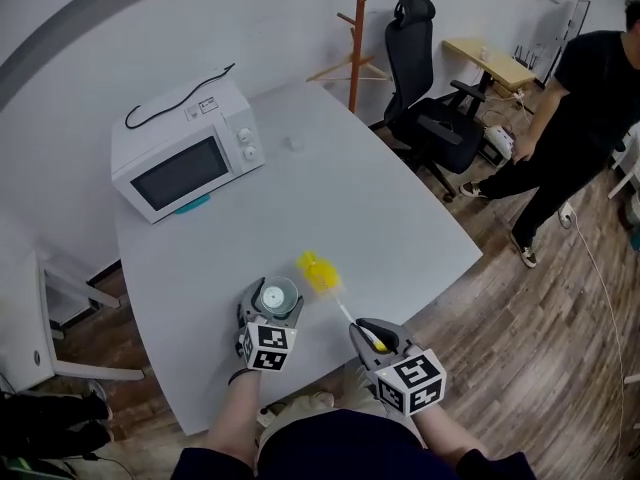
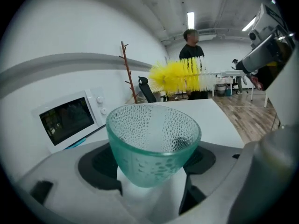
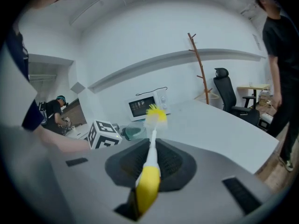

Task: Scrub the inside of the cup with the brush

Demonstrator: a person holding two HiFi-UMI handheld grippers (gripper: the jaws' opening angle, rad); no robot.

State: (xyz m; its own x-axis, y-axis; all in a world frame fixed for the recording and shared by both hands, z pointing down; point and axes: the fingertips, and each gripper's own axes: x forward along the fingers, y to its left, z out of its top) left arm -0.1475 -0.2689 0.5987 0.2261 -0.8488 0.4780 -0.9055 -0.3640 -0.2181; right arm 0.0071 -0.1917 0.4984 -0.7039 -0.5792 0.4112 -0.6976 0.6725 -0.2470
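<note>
cup (image 2: 152, 143) — in left tool (image 1: 272, 310) | brush (image 2: 180, 76) — right tool (image 1: 376, 340), head beside rim

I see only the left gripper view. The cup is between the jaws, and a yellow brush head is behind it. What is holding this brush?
Observer: The right gripper holds it. Its jaws are shut on the handle of the brush.
Operator: Is the bristle head inside the cup?
Observer: No. In the head view the bristle head is outside the cup, past its rim on the right side.
Operator: Is there table under the cup?
Observer: Yes. The cup is over the white table, close to the edge nearest the person.
</note>
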